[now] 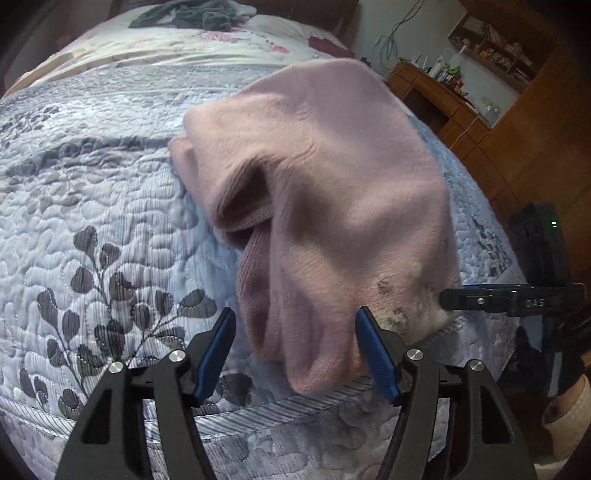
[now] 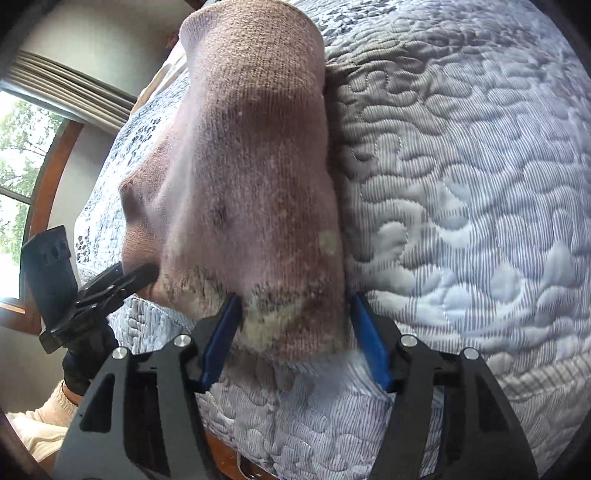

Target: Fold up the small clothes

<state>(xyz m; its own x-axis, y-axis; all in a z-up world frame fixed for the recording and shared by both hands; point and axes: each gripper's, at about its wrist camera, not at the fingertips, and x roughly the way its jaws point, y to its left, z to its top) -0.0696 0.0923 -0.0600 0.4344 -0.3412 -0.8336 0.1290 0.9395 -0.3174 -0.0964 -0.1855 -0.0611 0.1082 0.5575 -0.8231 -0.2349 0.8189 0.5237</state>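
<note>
One pink knitted garment [image 1: 317,184], a small sock-like piece of ribbed fabric, lies on a bed near its front edge, folded over itself with rumpled layers along its left side. Near end: soiled, with dark specks and pale patches. Far end: a ribbed cuff, seen in the right wrist view [image 2: 251,48] pointing away across the bed.

Left gripper [image 1: 295,332]: claw spread wide, blue pads either side of the garment's near end, with the right-hand pad [image 1: 373,350] against the fabric's edge; nothing pinched. In the right wrist view the same gripper [image 2: 136,277] appears from the side, its black tip meeting the garment's left edge.

Right gripper [image 2: 293,317]: claw spread, blue pads bracketing the soiled near end, left-hand pad [image 2: 225,332] touching the knit; not closed on it. In the left wrist view it [image 1: 447,299] comes in from the right, tips at the garment's stained corner.

Quilted bedspread [image 1: 92,206]: pale blue-grey, stitched pebble pattern, dark leaf print at near left.

Grey-green cloth heap [image 1: 192,14]: far end of bed, well apart from the garment.

Wooden desk [image 1: 436,99] with small clutter and a shelf above: beyond the bed, right.

Window [image 2: 18,155] with wood frame, greenery outside: left of right wrist view.
</note>
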